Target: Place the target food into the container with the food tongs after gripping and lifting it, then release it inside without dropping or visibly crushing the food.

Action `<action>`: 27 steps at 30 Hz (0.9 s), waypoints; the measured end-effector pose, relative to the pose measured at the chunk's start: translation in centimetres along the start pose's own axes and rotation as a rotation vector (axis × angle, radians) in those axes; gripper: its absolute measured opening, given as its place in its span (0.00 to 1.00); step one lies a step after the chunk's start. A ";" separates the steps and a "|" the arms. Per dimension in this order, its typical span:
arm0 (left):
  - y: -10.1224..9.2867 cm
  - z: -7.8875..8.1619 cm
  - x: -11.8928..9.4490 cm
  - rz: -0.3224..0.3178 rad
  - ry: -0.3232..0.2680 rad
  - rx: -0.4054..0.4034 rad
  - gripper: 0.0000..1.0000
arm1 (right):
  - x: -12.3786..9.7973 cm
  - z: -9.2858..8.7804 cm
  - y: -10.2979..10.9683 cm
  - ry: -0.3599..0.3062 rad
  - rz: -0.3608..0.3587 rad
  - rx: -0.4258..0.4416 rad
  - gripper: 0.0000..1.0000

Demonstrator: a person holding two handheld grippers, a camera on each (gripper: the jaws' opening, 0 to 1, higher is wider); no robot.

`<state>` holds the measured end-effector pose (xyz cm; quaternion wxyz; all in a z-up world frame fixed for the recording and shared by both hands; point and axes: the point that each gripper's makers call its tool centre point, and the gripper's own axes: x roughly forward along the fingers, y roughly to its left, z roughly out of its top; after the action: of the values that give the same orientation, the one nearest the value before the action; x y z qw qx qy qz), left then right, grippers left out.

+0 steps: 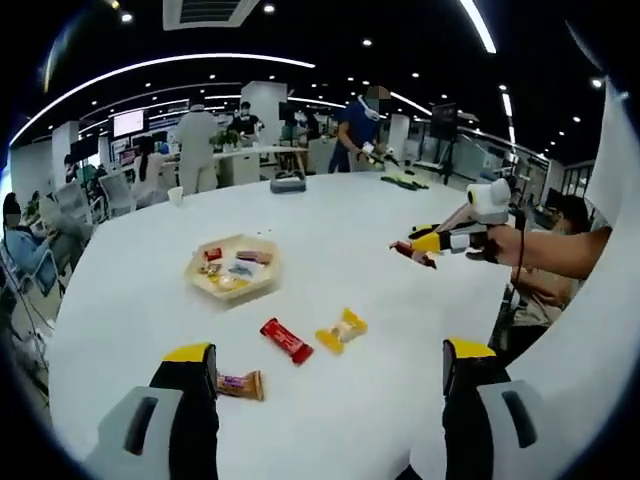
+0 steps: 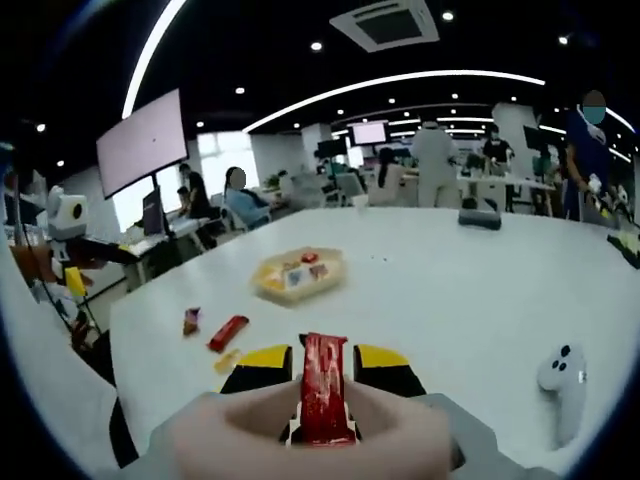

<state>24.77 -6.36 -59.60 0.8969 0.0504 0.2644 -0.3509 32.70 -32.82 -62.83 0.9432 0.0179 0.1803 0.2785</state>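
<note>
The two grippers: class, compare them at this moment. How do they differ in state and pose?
The right gripper is shut on a red snack bar; the left gripper is open and holds nothing. In the left gripper view, the right gripper is raised above the white table, while the left gripper's jaws frame loose snacks lying on it. Both have yellow-and-black tips.

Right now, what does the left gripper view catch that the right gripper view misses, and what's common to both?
Left gripper view alone: the yellow-wrapped candy on the table, the brown snack packet beside the left gripper, whose jaws stand open, and the whole right gripper from outside.

Right gripper view alone: the white controller and a close look at the red snack bar clamped in that gripper.

Both: the white table, the hexagonal snack tray and the loose red bar.
</note>
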 end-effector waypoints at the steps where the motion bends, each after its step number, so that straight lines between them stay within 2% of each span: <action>1: 0.0 -0.1 -0.1 0.004 0.004 0.001 0.93 | 0.1 0.1 0.0 -0.002 0.003 -0.001 0.23; 4: 0.3 0.4 -1.0 0.027 -0.020 -0.007 0.94 | 0.8 0.8 0.4 -0.014 0.035 -0.019 0.23; 10: 1.0 0.2 -1.9 0.056 -0.025 -0.002 0.93 | 1.7 1.6 0.6 -0.017 0.047 -0.042 0.23; 12: 1.3 0.3 -2.2 0.067 -0.027 0.001 0.93 | 2.0 2.3 0.9 -0.027 0.053 -0.051 0.23; 15: 1.7 0.6 -2.5 0.079 -0.043 0.000 0.93 | 2.5 2.4 0.9 -0.029 0.063 -0.063 0.23; 27: 2.2 0.4 -2.6 0.078 -0.035 0.002 0.93 | 3.8 3.7 1.2 -0.028 0.076 -0.095 0.23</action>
<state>24.76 -3.28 -58.10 0.9144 0.0554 0.2460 -0.3168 36.34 -29.54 -60.52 0.9341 -0.0159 0.1528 0.3222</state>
